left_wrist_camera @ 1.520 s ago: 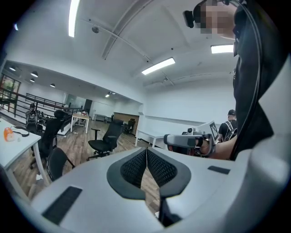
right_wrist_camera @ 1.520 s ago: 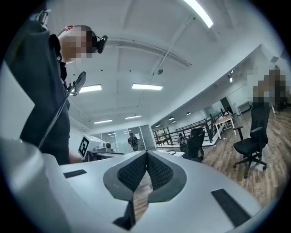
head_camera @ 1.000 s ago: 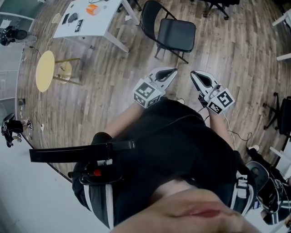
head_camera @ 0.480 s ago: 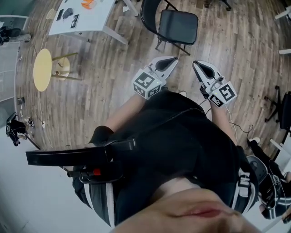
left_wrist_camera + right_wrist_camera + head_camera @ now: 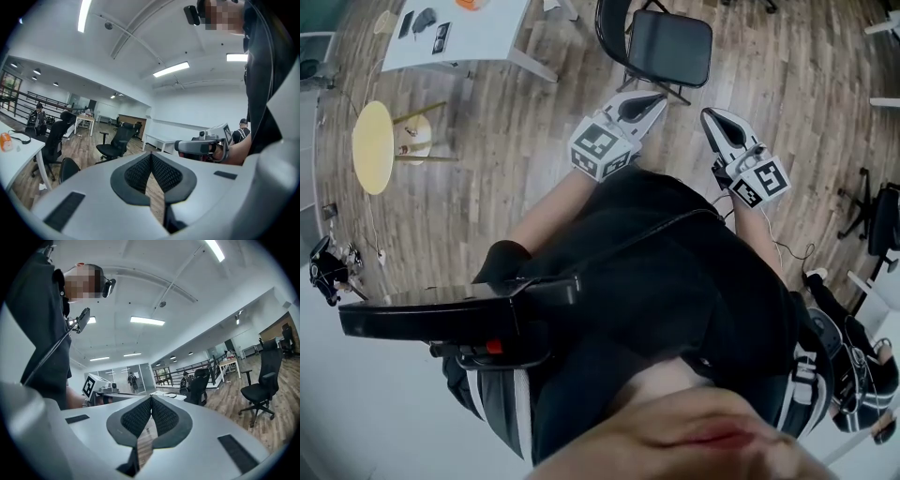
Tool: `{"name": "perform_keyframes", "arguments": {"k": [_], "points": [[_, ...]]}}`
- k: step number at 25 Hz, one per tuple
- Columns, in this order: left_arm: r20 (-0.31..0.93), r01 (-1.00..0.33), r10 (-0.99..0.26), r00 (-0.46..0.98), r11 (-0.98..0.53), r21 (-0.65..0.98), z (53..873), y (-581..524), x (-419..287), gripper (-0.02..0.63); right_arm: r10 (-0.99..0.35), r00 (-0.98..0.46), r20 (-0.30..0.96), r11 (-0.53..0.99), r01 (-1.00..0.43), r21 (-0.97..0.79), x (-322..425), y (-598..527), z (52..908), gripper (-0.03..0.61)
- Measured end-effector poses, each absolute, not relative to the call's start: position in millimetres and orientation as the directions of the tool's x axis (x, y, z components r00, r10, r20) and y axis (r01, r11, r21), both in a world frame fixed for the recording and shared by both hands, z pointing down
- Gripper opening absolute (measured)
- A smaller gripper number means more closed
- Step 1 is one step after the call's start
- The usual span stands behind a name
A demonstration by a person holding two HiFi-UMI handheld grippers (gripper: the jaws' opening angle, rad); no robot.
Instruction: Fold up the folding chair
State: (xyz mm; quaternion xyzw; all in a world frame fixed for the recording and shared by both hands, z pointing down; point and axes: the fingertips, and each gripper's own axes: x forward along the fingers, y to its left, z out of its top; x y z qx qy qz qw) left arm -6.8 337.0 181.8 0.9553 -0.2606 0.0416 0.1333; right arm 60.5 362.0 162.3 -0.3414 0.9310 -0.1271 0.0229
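The black folding chair point(image 5: 668, 47) stands unfolded on the wooden floor at the top of the head view, its seat facing me. My left gripper point(image 5: 657, 97) is held out level just short of the seat's front edge, jaws shut and empty. My right gripper point(image 5: 707, 114) is beside it, a little to the right of the seat, also shut and empty. The left gripper view shows the shut left gripper point(image 5: 151, 154) and, beyond it, the right gripper point(image 5: 201, 146). In the right gripper view the right gripper point(image 5: 151, 398) is shut and the left gripper's marker cube point(image 5: 93, 385) shows.
A white table point(image 5: 478, 33) with small items stands at the upper left, with a yellow round stool point(image 5: 372, 145) below it. A black office chair point(image 5: 879, 217) is at the right edge. More office chairs point(image 5: 115, 143) and desks fill the room beyond.
I have walked toward the folding chair, and both grippers have come forward with me. The gap between their tips and the seat has shrunk. Both stay shut.
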Motion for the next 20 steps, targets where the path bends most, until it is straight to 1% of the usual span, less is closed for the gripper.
{"name": "perform_keyframes", "arguments": {"k": [11,20], "points": [[0.157,-0.475,-0.449,0.879,-0.846,0.241,194.9,269.7,-63.8,0.006,-0.688,-0.721,0.085,0.685,-0.684,-0.251,8.5,296.3,173.3,0.011],[0.152,-0.484,-0.460,0.875,-0.841,0.241,199.6,227.2,-84.6,0.006,-0.731,-0.675,0.096,0.629,-0.722,-0.290,8.1,263.5,179.9,0.011]]}}
